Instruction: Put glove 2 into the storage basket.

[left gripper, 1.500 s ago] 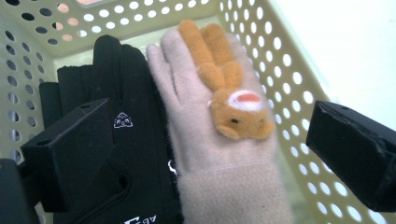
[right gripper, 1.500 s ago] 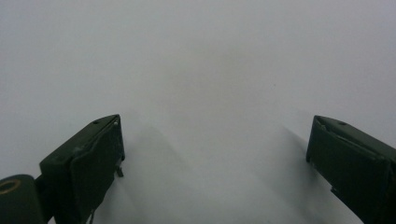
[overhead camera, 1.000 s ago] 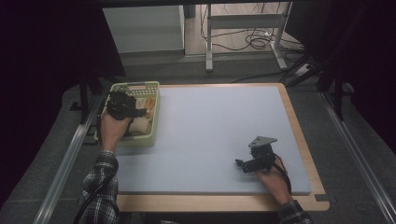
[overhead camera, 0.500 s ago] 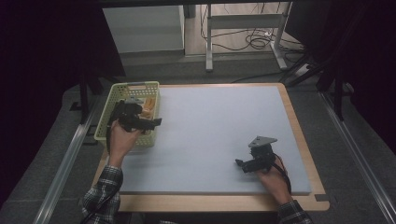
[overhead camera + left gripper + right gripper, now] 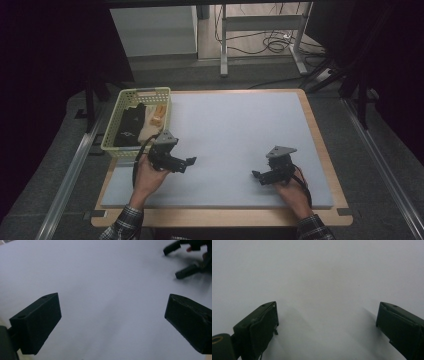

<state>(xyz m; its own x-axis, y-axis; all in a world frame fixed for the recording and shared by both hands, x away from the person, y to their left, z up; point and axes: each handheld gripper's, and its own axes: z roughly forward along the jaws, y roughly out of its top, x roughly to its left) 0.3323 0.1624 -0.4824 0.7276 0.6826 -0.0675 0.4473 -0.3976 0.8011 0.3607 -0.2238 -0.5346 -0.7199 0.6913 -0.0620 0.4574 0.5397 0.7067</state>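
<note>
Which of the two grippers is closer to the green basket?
The left. The left gripper hovers just off the near right corner of the green basket, while the right gripper sits far across the mat, near the table's right side.

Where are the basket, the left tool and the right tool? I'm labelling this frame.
basket (image 5: 111,134): high view, its left rim.
left tool (image 5: 189,163): high view, between its tips.
right tool (image 5: 257,177): high view, between its tips.

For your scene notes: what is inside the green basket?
In the basket lie a black cloth, a cream piece and an orange item. Anything beneath them is covered. Both grippers are over the mat, empty.
</note>
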